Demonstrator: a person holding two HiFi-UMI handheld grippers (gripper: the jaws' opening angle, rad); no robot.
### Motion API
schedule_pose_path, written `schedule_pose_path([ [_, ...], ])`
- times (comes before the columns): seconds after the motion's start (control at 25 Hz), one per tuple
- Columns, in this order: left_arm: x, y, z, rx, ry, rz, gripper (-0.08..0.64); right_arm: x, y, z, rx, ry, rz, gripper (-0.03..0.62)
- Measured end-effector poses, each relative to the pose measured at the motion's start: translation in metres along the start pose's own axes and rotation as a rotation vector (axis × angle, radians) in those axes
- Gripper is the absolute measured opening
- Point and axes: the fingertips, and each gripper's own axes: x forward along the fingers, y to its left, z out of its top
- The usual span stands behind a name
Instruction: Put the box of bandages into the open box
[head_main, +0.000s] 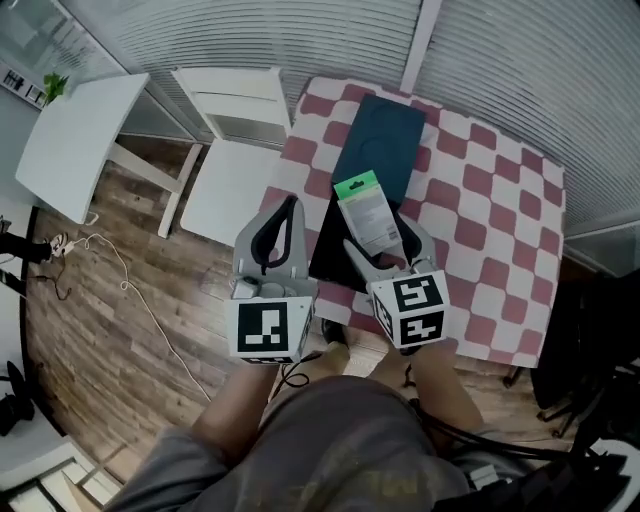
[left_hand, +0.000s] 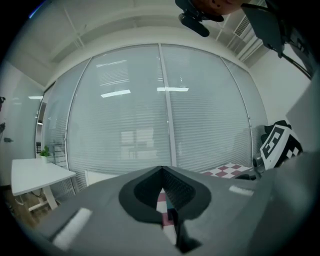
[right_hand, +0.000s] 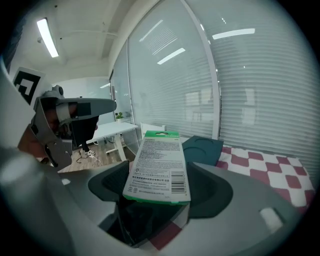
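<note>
Clamping the box of bandages (head_main: 363, 212) lengthwise ahead, the right gripper (head_main: 380, 250) hangs over the open box (head_main: 327, 248); left gripper (head_main: 289, 208) closed, empty.

open box (head_main: 326, 245) — mostly hidden behind bandage box (head_main: 367, 213) and right tongs (head_main: 380, 236) | box print — too small to read | desk (head_main: 500, 200) near edge behind tongs

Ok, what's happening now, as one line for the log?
right gripper: shut on box of bandages | left gripper: shut, empty | box of bandages: held over open box, not inside yet
</note>
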Motion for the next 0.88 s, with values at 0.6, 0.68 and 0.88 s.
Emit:
schedule_pose_path([
  [0.6,0.042,0.011,-0.057,-0.064,0.103,-0.109,0.0,0.047,0.005,-0.065,0.19,0.192,-0.092,0.393],
  [0.68,0.045,0.015,-0.063,-0.07,0.114,-0.112,0.0,0.051,0.006,-0.07,0.214,0.217,-0.102,0.393],
  [0.88,0.045,0.019,-0.071,-0.083,0.127,-0.114,0.0,0.055,0.006,-0.075,0.211,0.238,-0.129,0.396],
])
